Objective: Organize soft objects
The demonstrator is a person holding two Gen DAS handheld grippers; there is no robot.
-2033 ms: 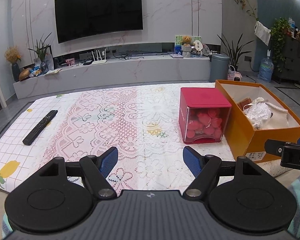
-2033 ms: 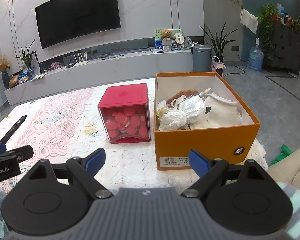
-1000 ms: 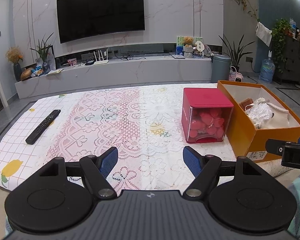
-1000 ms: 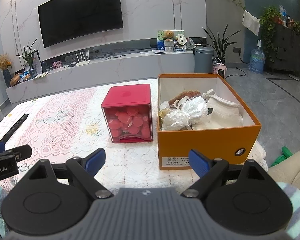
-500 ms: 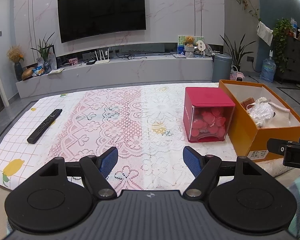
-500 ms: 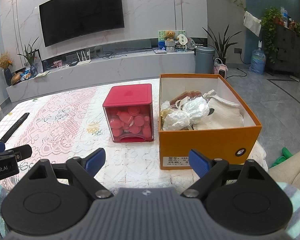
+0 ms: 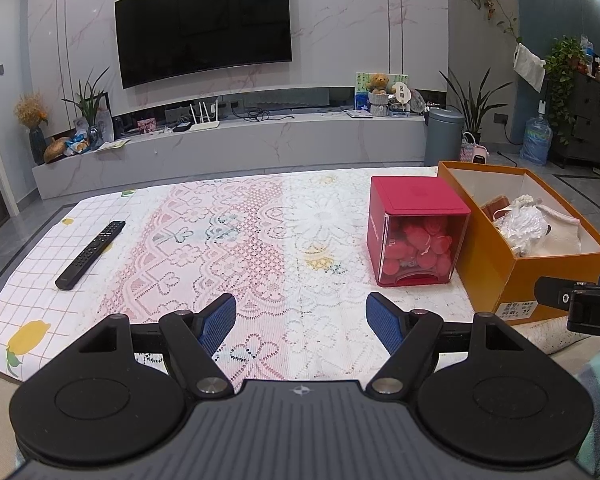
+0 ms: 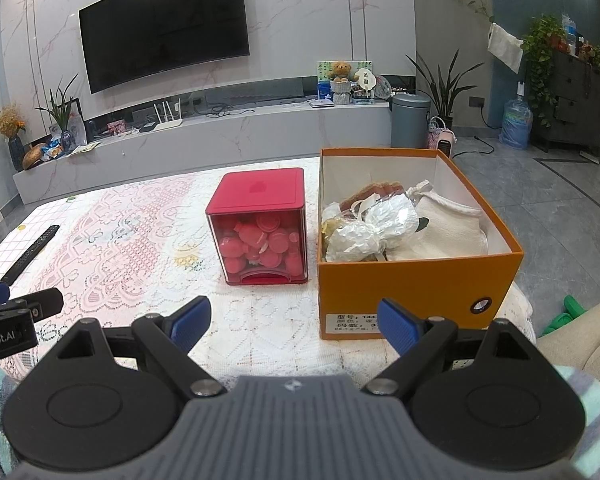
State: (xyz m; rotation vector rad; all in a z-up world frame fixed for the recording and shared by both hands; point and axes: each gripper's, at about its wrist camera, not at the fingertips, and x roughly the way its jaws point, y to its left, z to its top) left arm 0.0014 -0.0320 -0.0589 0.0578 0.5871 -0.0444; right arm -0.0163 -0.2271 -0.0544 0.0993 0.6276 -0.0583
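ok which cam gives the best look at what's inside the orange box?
Right wrist. It faces the orange box nearly head-on, so the crinkled plastic bundle and the cream cloth bag show clearly. The left wrist view has the box at its right edge, seen obliquely, its contents small and partly hidden by the near wall.

On the lace-covered table [image 7: 260,240] stood one red box [image 8: 260,224] and one orange box [image 8: 416,284]; one remote control [image 7: 90,254] lay apart; two grippers showed, left gripper [image 7: 300,324] and right gripper [image 8: 294,322]; the red discs inside were too many to count.
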